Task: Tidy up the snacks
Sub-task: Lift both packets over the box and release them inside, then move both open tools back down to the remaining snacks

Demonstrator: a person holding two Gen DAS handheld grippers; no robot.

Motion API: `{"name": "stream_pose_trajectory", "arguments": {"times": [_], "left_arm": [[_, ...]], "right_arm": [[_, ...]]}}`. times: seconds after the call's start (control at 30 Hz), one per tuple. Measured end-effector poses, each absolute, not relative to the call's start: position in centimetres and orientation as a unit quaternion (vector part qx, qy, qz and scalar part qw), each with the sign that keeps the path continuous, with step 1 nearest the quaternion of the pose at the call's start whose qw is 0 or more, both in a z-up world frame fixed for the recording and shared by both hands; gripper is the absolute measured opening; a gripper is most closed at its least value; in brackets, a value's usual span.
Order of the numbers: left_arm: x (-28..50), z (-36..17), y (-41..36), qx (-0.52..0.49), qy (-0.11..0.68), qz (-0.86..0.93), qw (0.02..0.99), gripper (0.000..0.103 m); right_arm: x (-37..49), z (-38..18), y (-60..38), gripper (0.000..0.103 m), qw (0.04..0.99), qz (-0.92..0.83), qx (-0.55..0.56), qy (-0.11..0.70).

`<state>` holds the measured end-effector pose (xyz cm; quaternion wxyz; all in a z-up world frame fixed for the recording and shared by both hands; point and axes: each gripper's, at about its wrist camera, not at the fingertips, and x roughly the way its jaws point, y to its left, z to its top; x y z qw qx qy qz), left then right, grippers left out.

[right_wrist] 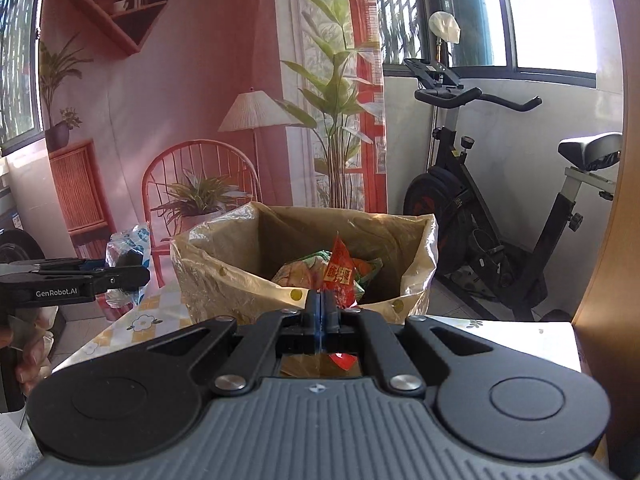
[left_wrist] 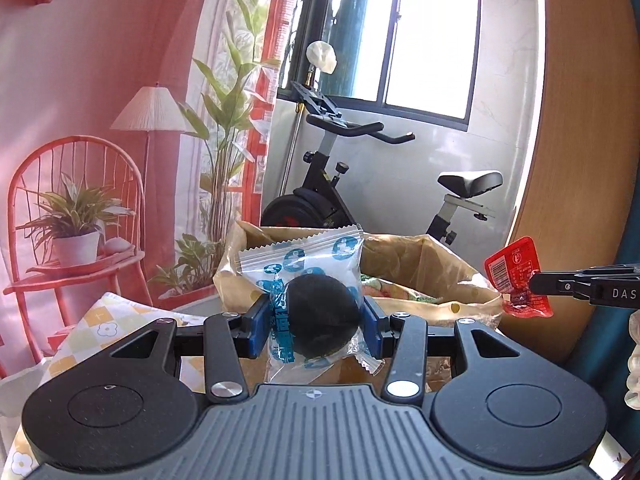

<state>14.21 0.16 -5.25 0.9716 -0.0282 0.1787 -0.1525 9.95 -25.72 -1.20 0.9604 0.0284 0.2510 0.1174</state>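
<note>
Gripping snacks: left claw (left_wrist: 318,322); right claw (right_wrist: 321,308)

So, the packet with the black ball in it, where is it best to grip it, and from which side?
Grip across the black ball, from the near side, one pad on each flank, as the left claw does now: the ball is the only firm part of the packet; its film is loose.

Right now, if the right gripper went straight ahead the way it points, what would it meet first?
Probably the near rim of the plastic-lined box. The right gripper, shut on a red packet, points low at it; depth is unclear, so it might clear the rim.
</note>
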Motion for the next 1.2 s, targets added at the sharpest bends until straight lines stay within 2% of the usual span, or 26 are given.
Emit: {"name": "stream_pose_trajectory", "arguments": {"times": [0.2,0.33,0.63,0.7,0.73,0.8,0.9,1.03,1.2], "left_arm": [[19.2,-3.3,-1.9,-0.011,0.167,-0.141,0.976,0.049],[22.2,-4.0,-2.9,-0.008,0.182,-0.135,0.974,0.049],[27.3,-6.7,-4.0,0.015,0.227,-0.115,0.967,0.051],[27.4,-6.8,-4.1,0.021,0.226,-0.106,0.968,0.065],[27.2,-6.7,-4.0,0.022,0.224,-0.104,0.969,0.069],[26.8,-6.4,-3.8,0.022,0.22,-0.105,0.97,0.074],[25.9,-6.0,-3.5,0.017,0.22,-0.115,0.968,0.074],[24.2,-5.3,-2.7,0.01,0.222,-0.122,0.967,0.074],[21.8,-4.8,-1.2,-0.018,0.241,-0.108,0.964,0.074]], "right_arm": [[16.0,-1.3,-27.2,0.0,0.958,0.105,0.058,0.262],[19.7,-3.2,-28.0,0.0,0.949,0.093,0.088,0.288],[22.5,-6.1,-28.4,0.002,0.944,0.044,0.069,0.319],[22.2,-6.2,-28.2,0.006,0.945,0.037,0.05,0.32],[21.9,-6.2,-28.0,0.007,0.947,0.037,0.042,0.317],[21.2,-5.9,-27.8,0.023,0.949,0.044,0.034,0.31],[20.2,-5.5,-27.3,0.038,0.953,0.05,0.025,0.299],[18.7,-4.8,-26.4,0.052,0.956,0.059,0.025,0.286],[16.7,-4.3,-25.6,0.078,0.958,0.07,0.038,0.276]]}}
